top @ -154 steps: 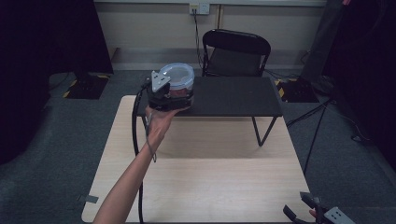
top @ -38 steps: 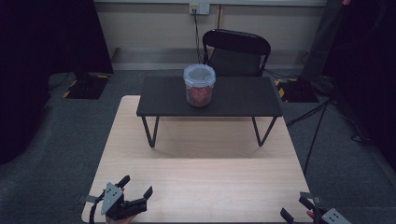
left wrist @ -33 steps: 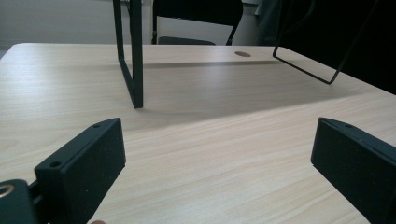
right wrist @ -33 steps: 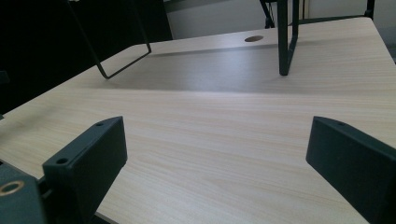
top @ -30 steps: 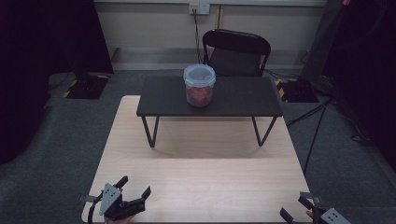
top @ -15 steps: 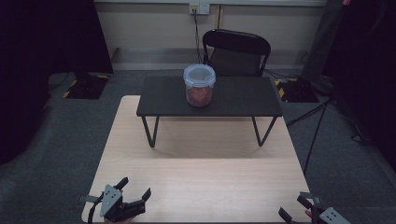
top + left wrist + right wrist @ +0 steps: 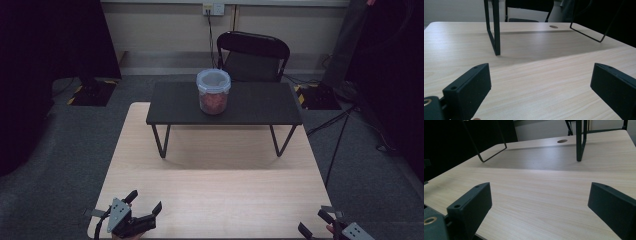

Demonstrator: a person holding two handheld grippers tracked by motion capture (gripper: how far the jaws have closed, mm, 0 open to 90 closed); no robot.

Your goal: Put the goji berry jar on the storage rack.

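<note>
Wooden table (image 7: 215, 200), jar (image 7: 213, 92) on far shelf (image 7: 250, 102), well beyond both gaping tools

No readable text, labels, brands, numbers or signs anywhere.

Pale wood-grain surface (image 7: 215, 200); black metal-legged low table (image 7: 225, 102); clear plastic jar (image 7: 213, 92) with reddish contents; black jaws.

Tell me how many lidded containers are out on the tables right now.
1. A clear lidded container with reddish contents stands on the black raised shelf, left of its centre. The wooden table below carries no other; beneath the shelf is partly hidden.
</note>
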